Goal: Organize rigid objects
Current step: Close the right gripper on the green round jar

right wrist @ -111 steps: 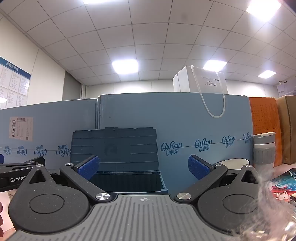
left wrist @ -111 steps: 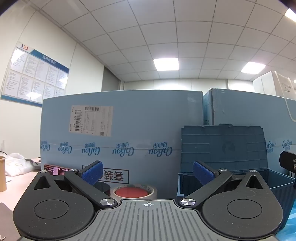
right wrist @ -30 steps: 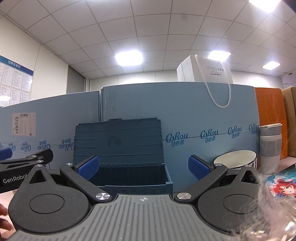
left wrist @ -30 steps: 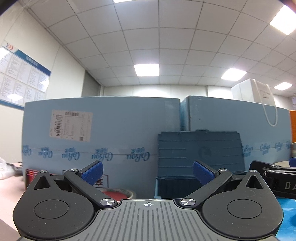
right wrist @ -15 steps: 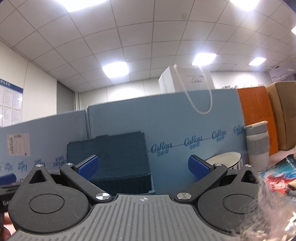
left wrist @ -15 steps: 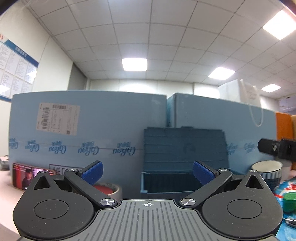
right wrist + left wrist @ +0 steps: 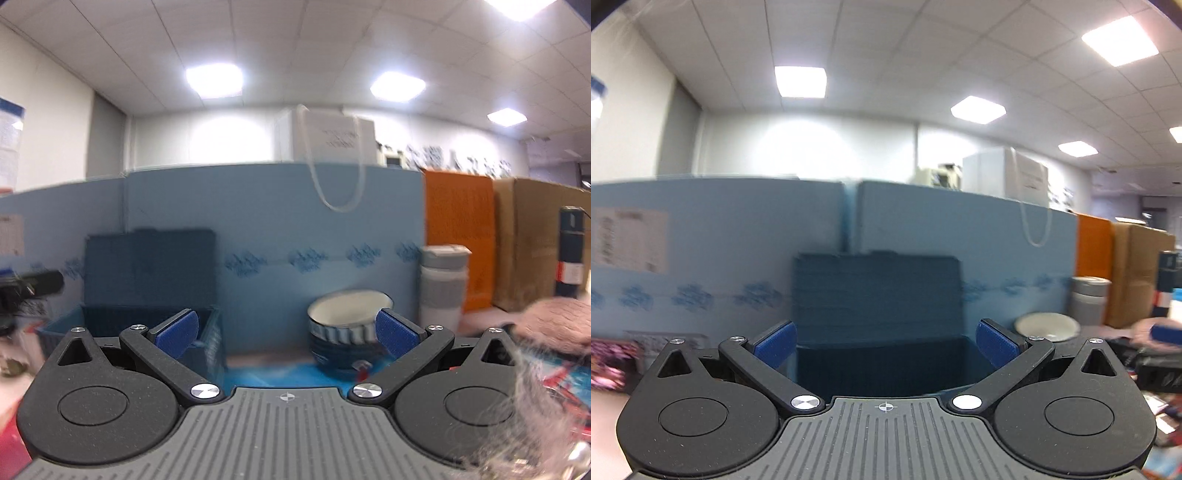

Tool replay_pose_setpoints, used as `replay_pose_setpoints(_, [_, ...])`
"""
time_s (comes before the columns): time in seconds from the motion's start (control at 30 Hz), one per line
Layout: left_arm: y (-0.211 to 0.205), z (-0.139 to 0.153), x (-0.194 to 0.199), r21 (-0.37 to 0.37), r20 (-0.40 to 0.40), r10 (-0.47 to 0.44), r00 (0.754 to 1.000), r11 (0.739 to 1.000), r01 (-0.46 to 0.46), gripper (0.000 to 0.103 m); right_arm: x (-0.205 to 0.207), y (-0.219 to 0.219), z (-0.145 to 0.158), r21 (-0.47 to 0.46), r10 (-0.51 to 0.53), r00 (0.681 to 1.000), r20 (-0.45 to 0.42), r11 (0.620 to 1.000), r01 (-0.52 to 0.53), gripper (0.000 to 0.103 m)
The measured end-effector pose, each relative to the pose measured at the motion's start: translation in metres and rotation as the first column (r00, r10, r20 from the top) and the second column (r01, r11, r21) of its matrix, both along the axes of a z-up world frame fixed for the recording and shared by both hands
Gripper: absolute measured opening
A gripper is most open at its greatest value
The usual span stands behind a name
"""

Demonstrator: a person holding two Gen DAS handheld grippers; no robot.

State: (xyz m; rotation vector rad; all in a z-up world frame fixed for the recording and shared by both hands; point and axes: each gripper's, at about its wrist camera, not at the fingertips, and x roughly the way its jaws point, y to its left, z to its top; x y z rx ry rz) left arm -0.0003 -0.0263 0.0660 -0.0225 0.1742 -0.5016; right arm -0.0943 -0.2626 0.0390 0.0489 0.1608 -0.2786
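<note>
1. Our left gripper (image 7: 885, 345) has its jaws wide apart with nothing between them; straight ahead of them sits the open blue storage box (image 7: 879, 354).
2. Our right gripper (image 7: 287, 334) is likewise spread and empty; the bowl (image 7: 349, 332) stands just ahead, close to the right jaw, with the box beyond the left jaw.
3. We judge the bowl is next: centre it between the jaws, approach level, and close on its rim without nudging the tumbler (image 7: 443, 288) beside it.
</note>
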Motion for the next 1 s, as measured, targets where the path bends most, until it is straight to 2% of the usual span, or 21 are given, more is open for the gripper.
replay_pose_setpoints(0.1, [-0.013,0.016,0.012,-0.025,-0.113,-0.051,0.992,0.998,0.049,0.103,0.000,-0.016,0.003,0.056,-0.048,0.997,-0.057,0.997,0.052,0.103])
replay_pose_setpoints(0.2, [-0.024,0.022,0.021,-0.066,-0.193,-0.129,0.973,0.991,0.118,0.103,-0.001,-0.030,0.006,0.114,-0.041,0.993,-0.107,0.992,0.054,0.103])
replay_pose_setpoints(0.3, [-0.027,0.014,0.022,-0.111,-0.216,-0.187,0.958,0.980,0.166,0.103,0.000,-0.039,0.008,0.113,-0.039,0.984,-0.172,0.992,0.059,0.103])
replay_pose_setpoints(0.4, [-0.026,0.006,0.025,-0.098,-0.251,-0.202,0.947,0.978,0.182,0.103,0.000,-0.045,0.010,0.101,-0.040,0.974,-0.225,0.993,0.064,0.103])
replay_pose_setpoints(0.53, [-0.020,-0.001,0.033,-0.076,-0.294,-0.197,0.935,0.980,0.183,0.103,0.008,-0.056,0.012,0.143,-0.001,0.955,-0.298,0.989,0.045,0.103])
replay_pose_setpoints(0.7, [-0.008,0.000,0.043,-0.124,-0.317,-0.212,0.924,0.976,0.181,0.103,0.034,-0.062,0.000,0.211,0.087,0.885,-0.457,0.977,0.014,0.099])
replay_pose_setpoints(0.8, [-0.005,-0.001,0.046,-0.131,-0.322,-0.202,0.925,0.977,0.168,0.103,0.045,-0.063,-0.008,0.238,0.101,0.867,-0.488,0.971,0.021,0.095])
replay_pose_setpoints(0.93, [-0.002,-0.001,0.049,-0.150,-0.331,-0.207,0.921,0.975,0.165,0.103,0.058,-0.067,-0.018,0.296,0.092,0.876,-0.474,0.953,0.060,0.095])
replay_pose_setpoints(1.0, [-0.001,-0.001,0.050,-0.150,-0.332,-0.203,0.921,0.976,0.161,0.103,0.067,-0.063,-0.025,0.288,0.079,0.872,-0.484,0.955,0.073,0.092])
